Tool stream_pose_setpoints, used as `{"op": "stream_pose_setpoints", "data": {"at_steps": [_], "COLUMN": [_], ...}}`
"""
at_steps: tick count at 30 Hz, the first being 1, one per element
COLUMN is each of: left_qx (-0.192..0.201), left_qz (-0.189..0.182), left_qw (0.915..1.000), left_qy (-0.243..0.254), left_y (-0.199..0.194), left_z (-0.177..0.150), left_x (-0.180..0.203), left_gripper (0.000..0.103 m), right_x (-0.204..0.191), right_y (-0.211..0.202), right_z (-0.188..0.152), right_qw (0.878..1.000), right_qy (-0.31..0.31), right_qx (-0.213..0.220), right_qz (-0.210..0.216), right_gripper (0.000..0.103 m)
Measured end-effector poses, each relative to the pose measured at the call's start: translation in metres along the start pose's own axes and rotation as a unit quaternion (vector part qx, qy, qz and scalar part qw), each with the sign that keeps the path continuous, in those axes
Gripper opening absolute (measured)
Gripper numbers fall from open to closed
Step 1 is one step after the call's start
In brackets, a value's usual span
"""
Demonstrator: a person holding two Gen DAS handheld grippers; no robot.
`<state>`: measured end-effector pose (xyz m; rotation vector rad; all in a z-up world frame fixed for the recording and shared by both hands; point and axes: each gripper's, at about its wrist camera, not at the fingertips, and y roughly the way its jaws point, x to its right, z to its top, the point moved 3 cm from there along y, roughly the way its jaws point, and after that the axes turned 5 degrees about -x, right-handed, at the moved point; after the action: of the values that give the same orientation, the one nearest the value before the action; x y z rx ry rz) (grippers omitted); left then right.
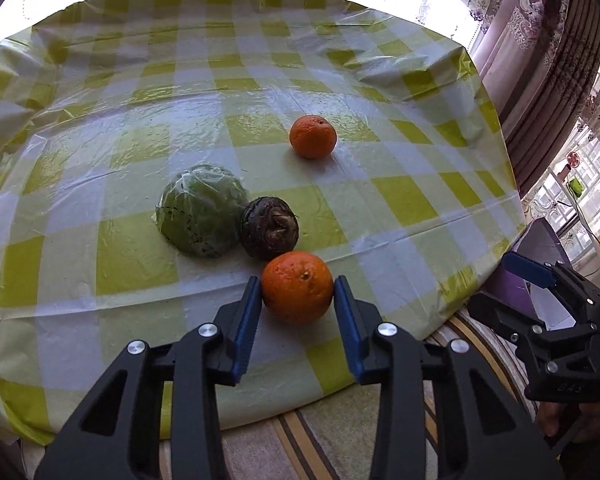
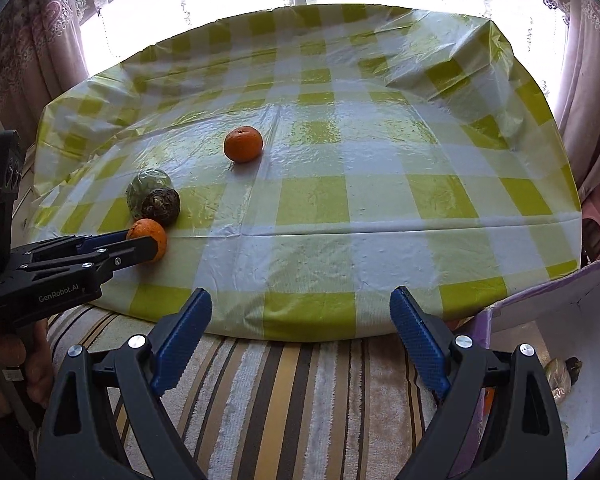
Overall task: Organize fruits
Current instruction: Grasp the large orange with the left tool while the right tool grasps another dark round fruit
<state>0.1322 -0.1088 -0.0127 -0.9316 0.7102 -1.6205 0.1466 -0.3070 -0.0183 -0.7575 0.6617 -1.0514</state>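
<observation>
An orange (image 1: 297, 292) lies near the front edge of the table with the green-checked cloth (image 1: 400, 216), and my left gripper (image 1: 298, 280) is shut on it, a blue pad against each side. The right wrist view shows the same orange (image 2: 150, 236) at the tips of the left gripper (image 2: 140, 242). Just behind it sit a dark brown round fruit (image 1: 270, 227) and a green fruit in clear wrap (image 1: 202, 216), touching each other. A second orange (image 1: 313, 137) sits alone farther back. My right gripper (image 2: 300, 294) stands open over the front edge, holding nothing.
A striped cloth (image 2: 280, 400) covers the surface below the table's front edge. At the right stands a white and purple box (image 2: 540, 312) with some items inside (image 2: 560, 376). Curtains (image 1: 540, 40) and bright windows lie behind the table.
</observation>
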Motion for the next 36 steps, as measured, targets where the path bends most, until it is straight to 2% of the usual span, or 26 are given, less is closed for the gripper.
{"op": "stream_pose_setpoints", "data": {"at_steps": [9, 15, 22, 28, 32, 36], "left_qx": [0.026, 0.057, 0.072, 0.073, 0.073, 0.072], "left_qz": [0.033, 0.068, 0.071, 0.059, 0.057, 0.058], "left_qw": [0.9988, 0.9939, 0.9893, 0.9894, 0.9894, 0.9898], "left_qy": [-0.024, -0.066, -0.105, -0.11, -0.111, -0.108], "left_y": [-0.018, -0.038, -0.046, -0.045, -0.045, -0.044], "left_z": [-0.007, -0.016, -0.021, -0.022, -0.022, -0.022], "left_x": [-0.019, -0.051, -0.077, -0.078, -0.08, -0.078], "left_gripper": [0.036, 0.036, 0.036, 0.036, 0.036, 0.036], "right_x": [-0.036, -0.071, -0.097, -0.107, -0.114, -0.114], "right_y": [0.018, 0.037, 0.057, 0.072, 0.074, 0.08], "right_z": [0.018, 0.033, 0.049, 0.059, 0.063, 0.065], "right_qw": [1.0, 0.998, 0.995, 0.994, 0.993, 0.991], "right_qy": [-0.025, -0.062, -0.08, -0.077, -0.083, -0.078], "right_qx": [0.003, -0.002, -0.016, -0.026, -0.025, -0.034], "right_qz": [0.017, 0.035, 0.062, 0.076, 0.086, 0.1], "right_gripper": [0.088, 0.086, 0.073, 0.059, 0.057, 0.045]}}
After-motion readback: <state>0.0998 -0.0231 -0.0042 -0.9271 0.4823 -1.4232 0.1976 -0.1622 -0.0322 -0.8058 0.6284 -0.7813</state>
